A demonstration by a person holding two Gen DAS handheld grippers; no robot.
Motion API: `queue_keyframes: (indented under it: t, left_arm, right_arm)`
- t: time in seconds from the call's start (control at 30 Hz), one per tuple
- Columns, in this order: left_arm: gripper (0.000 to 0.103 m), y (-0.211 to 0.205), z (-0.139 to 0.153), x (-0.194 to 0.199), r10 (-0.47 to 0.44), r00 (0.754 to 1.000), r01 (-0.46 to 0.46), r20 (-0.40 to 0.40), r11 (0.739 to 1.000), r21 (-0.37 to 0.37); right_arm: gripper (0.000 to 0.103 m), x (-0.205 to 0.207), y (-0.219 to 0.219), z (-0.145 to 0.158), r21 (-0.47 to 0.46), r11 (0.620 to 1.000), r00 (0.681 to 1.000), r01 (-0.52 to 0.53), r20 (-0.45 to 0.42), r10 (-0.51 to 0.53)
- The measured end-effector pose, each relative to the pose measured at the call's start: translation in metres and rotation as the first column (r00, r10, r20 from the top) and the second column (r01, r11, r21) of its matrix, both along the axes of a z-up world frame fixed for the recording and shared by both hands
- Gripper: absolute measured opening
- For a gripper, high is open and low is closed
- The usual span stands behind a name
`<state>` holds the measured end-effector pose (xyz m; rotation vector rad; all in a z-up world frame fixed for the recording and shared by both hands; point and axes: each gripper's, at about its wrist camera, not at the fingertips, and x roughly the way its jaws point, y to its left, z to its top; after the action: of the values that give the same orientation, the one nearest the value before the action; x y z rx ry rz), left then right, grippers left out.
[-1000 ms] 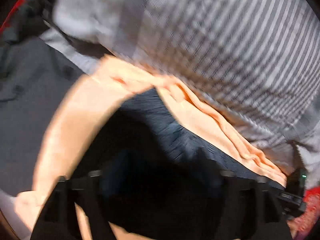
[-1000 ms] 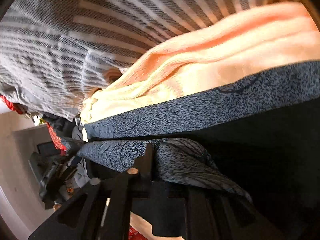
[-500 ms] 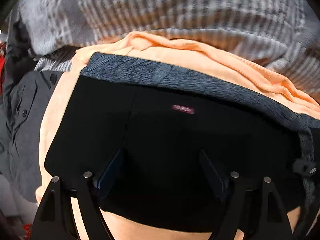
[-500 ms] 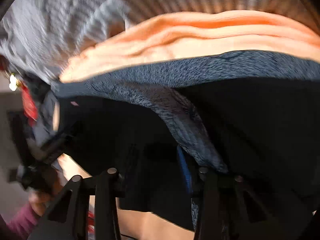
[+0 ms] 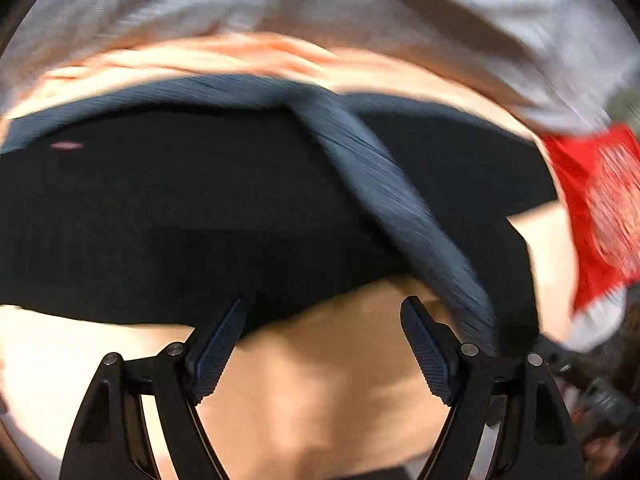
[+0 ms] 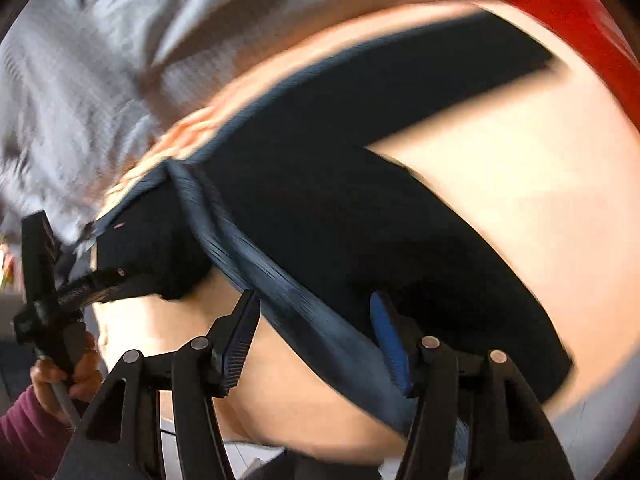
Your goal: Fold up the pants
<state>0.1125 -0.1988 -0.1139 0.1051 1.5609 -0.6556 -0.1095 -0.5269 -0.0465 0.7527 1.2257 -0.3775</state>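
Black fabric pants point(image 5: 192, 208) with grey-blue waistband point(image 6: 280, 280) on peach cloth point(image 5: 320, 392); left claw point(image 5: 322, 344) open, empty; right claw point(image 6: 316, 340) opening, waistband lying between its jaws.

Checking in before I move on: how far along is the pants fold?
Done: the black pants lie doubled over on the peach cloth, waistband across them. In hand: nothing; the left gripper is open, the right gripper opening around the waistband. Left: another fold, probably.
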Motion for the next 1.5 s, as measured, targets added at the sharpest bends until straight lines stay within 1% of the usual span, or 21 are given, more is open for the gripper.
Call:
queue_keyframes:
  t: [0.07,0.13,0.2,0.3,0.37,0.43,0.5,0.6,0.67,0.73,0.77,0.8,0.83,0.87,0.9,1.0,1.2,1.33,1.37,1.4,1.5]
  left_arm:
    - [0.081,-0.016,-0.005,-0.017,-0.034,0.998,0.032,-0.047,0.999,-0.038]
    - [0.081,-0.029,-0.010,-0.034,-0.059,0.995,0.053,-0.084,0.996,-0.078]
    - [0.081,-0.037,-0.015,-0.040,-0.089,0.991,0.079,-0.105,0.993,-0.093]
    - [0.081,-0.046,-0.017,-0.048,-0.122,0.987,0.113,-0.107,0.990,-0.090]
    - [0.081,-0.053,-0.017,-0.055,-0.138,0.985,0.128,-0.106,0.987,-0.094]
    - [0.081,-0.058,-0.018,-0.056,-0.143,0.984,0.134,-0.108,0.987,-0.087]
    - [0.081,-0.061,-0.020,-0.059,-0.148,0.983,0.140,-0.110,0.987,-0.082]
    - [0.081,-0.072,-0.028,-0.070,-0.155,0.982,0.150,-0.107,0.987,-0.054]
    - [0.081,-0.076,-0.033,-0.074,-0.148,0.982,0.144,-0.114,0.988,-0.047]
    - [0.081,-0.077,-0.033,-0.079,-0.143,0.985,0.139,-0.101,0.989,-0.046]
    - [0.081,-0.080,-0.032,-0.081,-0.145,0.986,0.142,-0.084,0.989,-0.037]
    - [0.071,-0.085,-0.032,-0.083,-0.150,0.986,0.147,-0.074,0.988,-0.034]
    - [0.036,-0.089,-0.031,-0.084,-0.155,0.985,0.153,-0.069,0.988,-0.036]
    - [0.020,-0.094,-0.032,-0.085,-0.166,0.982,0.164,-0.089,0.986,-0.037]
    - [0.014,-0.097,-0.032,-0.085,-0.162,0.981,0.159,-0.105,0.987,-0.035]
    - [0.014,-0.105,-0.016,-0.079,-0.134,0.985,0.126,-0.107,0.989,-0.077]
    - [0.014,-0.137,0.034,-0.054,-0.098,0.994,0.089,-0.057,0.985,-0.144]
    - [0.014,-0.177,0.057,-0.016,-0.070,0.997,0.066,-0.017,0.983,-0.172]
    - [0.014,-0.184,0.061,-0.007,-0.064,0.998,0.063,0.001,0.983,-0.174]
    - [0.014,-0.195,0.064,0.005,-0.055,0.998,0.058,0.019,0.983,-0.175]
    - [0.015,-0.224,0.060,0.032,-0.036,0.998,0.043,0.046,0.986,-0.162]
  right_arm:
    - [0.062,-0.041,-0.015,-0.009,0.002,0.996,0.996,0.089,-0.017,-0.089]
    - [0.062,-0.081,-0.015,-0.012,0.009,0.984,0.984,0.177,-0.035,-0.177]
    - [0.062,-0.119,-0.014,-0.016,0.011,0.966,0.966,0.258,-0.032,-0.257]
    - [0.062,-0.153,-0.008,-0.028,0.042,0.946,0.947,0.321,-0.030,-0.320]
    - [0.062,-0.167,-0.004,-0.040,0.070,0.934,0.937,0.349,-0.034,-0.348]
    - [0.062,-0.180,-0.001,-0.050,0.071,0.927,0.930,0.368,-0.040,-0.366]
    - [0.062,-0.187,0.000,-0.056,0.100,0.918,0.923,0.384,-0.010,-0.385]
    - [0.062,-0.180,-0.004,-0.061,0.149,0.919,0.923,0.364,0.078,-0.378]
    - [0.059,-0.175,-0.004,-0.063,0.165,0.923,0.926,0.348,0.092,-0.366]
    - [0.035,-0.170,-0.007,-0.068,0.211,0.924,0.932,0.320,0.103,-0.346]
    - [0.014,-0.165,-0.010,-0.073,0.258,0.921,0.942,0.293,0.088,-0.324]
    - [0.004,-0.165,-0.010,-0.073,0.258,0.921,0.942,0.293,0.088,-0.324]
    - [0.004,-0.161,-0.011,-0.073,0.277,0.919,0.946,0.281,0.084,-0.314]
    - [0.003,-0.161,-0.018,-0.068,0.330,0.908,0.946,0.257,0.105,-0.306]
    - [0.003,-0.161,-0.018,-0.068,0.330,0.908,0.946,0.257,0.105,-0.306]
    - [0.003,-0.152,-0.038,-0.049,0.391,0.894,0.940,0.217,0.164,-0.300]
    - [0.003,-0.109,-0.112,0.014,0.407,0.902,0.910,0.145,0.304,-0.283]
    - [0.003,-0.068,-0.177,0.043,0.373,0.922,0.891,0.107,0.375,-0.256]
    - [0.003,-0.039,-0.215,0.053,0.338,0.937,0.892,0.088,0.392,-0.225]
    - [0.003,-0.039,-0.215,0.053,0.338,0.937,0.892,0.088,0.392,-0.225]
    - [0.003,0.006,-0.263,0.053,0.309,0.949,0.907,0.064,0.379,-0.184]
